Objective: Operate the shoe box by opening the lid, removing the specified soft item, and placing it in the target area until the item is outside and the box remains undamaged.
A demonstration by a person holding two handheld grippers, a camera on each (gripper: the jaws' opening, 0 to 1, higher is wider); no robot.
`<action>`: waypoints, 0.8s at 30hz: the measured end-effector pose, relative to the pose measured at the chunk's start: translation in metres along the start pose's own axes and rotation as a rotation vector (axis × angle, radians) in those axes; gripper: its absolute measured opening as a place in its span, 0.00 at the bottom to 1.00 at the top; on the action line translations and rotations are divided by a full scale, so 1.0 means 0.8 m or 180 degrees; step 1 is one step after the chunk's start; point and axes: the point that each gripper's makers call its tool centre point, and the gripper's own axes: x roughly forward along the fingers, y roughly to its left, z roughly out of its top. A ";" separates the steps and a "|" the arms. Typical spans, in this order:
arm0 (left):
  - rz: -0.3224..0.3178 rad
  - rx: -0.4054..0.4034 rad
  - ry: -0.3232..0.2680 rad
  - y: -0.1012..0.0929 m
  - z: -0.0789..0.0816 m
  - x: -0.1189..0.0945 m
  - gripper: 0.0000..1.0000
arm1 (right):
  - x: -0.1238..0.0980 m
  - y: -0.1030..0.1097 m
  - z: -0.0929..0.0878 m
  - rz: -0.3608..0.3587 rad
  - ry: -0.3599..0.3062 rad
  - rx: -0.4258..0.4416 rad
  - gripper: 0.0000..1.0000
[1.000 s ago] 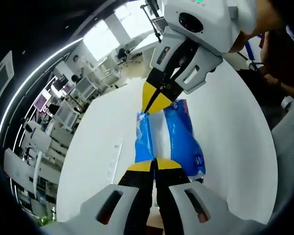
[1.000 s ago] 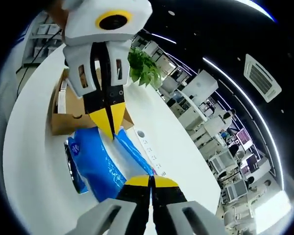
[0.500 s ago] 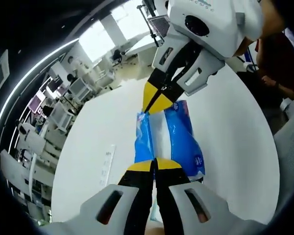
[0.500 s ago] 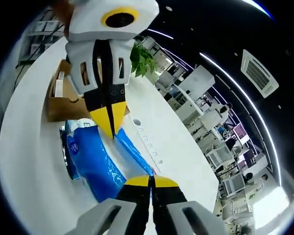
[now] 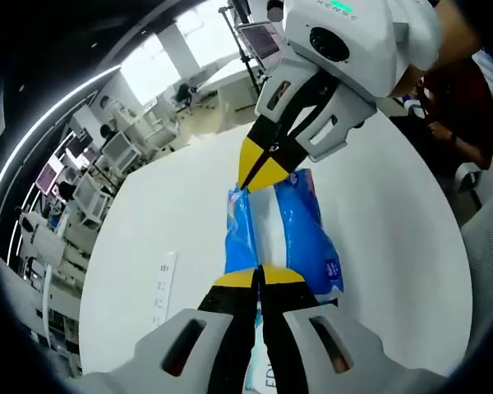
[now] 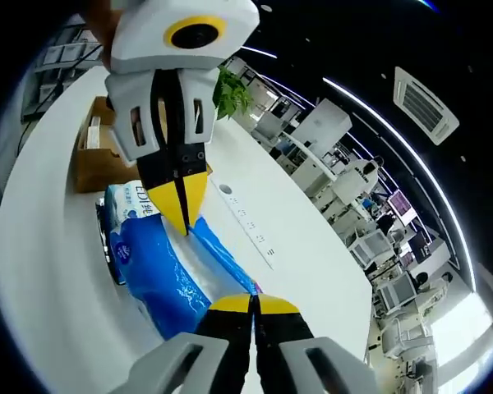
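The soft blue plastic pack is out of the brown cardboard shoe box, stretched above the white tabletop between left claw and right claw, both clamped on it; setting down remains.

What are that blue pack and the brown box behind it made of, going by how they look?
The blue pack looks like thin glossy plastic film: it wrinkles and catches the light, with a pale soft filling showing through a clear strip. Both grippers pinch it. The brown box looks like plain matte cardboard, flat tan with no shine. The table is smooth white, material unclear.
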 end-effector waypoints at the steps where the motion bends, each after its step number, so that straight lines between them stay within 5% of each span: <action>1: -0.0020 -0.0005 0.0002 -0.001 -0.001 0.003 0.00 | 0.001 0.001 -0.002 -0.0002 0.0000 0.0001 0.00; 24: -0.0245 -0.0095 0.0118 -0.029 -0.029 0.065 0.00 | 0.037 0.022 -0.062 0.0092 0.0187 0.0168 0.00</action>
